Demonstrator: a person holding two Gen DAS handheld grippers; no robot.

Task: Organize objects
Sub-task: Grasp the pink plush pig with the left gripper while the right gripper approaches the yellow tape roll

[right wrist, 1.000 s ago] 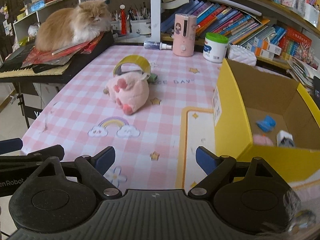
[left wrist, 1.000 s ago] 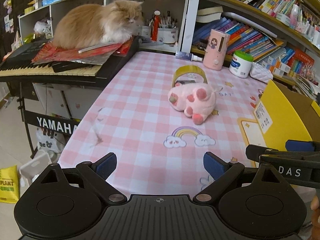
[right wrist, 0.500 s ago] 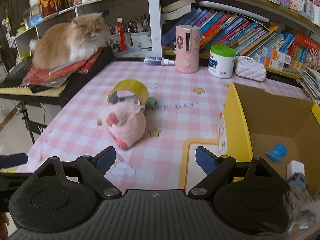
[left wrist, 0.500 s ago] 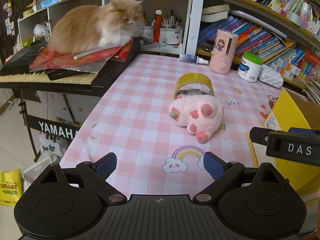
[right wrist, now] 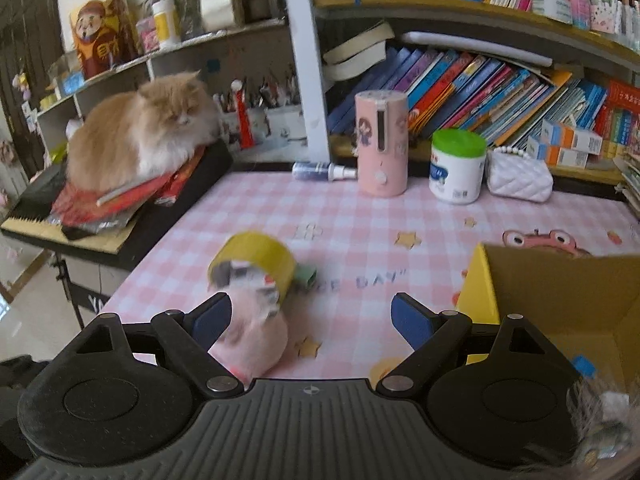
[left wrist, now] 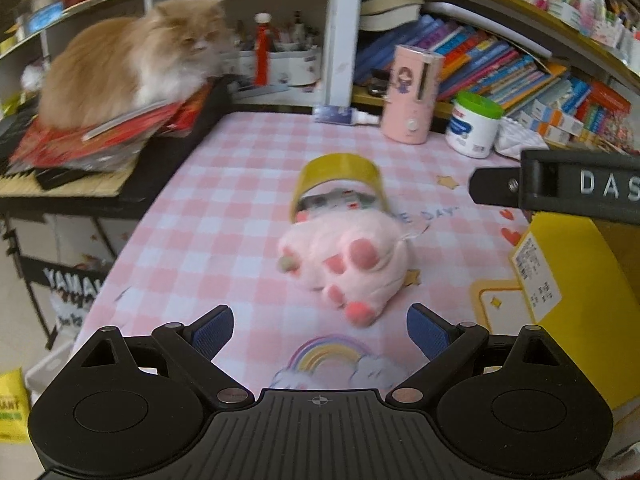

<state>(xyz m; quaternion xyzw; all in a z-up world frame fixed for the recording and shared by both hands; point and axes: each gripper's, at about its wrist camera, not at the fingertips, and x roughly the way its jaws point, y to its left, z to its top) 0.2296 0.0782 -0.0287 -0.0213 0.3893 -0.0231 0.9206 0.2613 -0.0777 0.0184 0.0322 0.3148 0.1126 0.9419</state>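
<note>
- Lying on its side on the pink checked desk (left wrist: 224,200) is a pink plush toy (left wrist: 352,260), its paws being turned toward the left wrist camera.
- The left gripper (left wrist: 320,326) is being held low over the near edge of the desk, with its blue-padded fingers (left wrist: 214,326) spread wide apart and nothing between them; the plush toy is being framed just ahead of the gap.
- A yellow tape roll (left wrist: 340,178) is being seen standing on edge directly behind the plush toy, touching it or nearly so.
- The right gripper (right wrist: 312,320) is being held above the desk with its fingers (right wrist: 412,320) likewise wide apart and empty; in the right wrist view the plush toy (right wrist: 256,340) is being partly covered by the left finger.
- A small green item (right wrist: 306,276) is being seen on the desk just behind the tape roll (right wrist: 256,256); what it is cannot be told.
- A yellow cardboard box (right wrist: 560,300) is being shown open at the right side of the desk, with a small blue thing (right wrist: 584,366) lying inside.
- An orange and white cat (right wrist: 144,136) is being seen resting on red papers atop a keyboard (left wrist: 80,184) at the left.
- A pink cylinder (right wrist: 382,142) and a green-lidded white jar (right wrist: 456,166) are being seen standing at the back of the desk.
</note>
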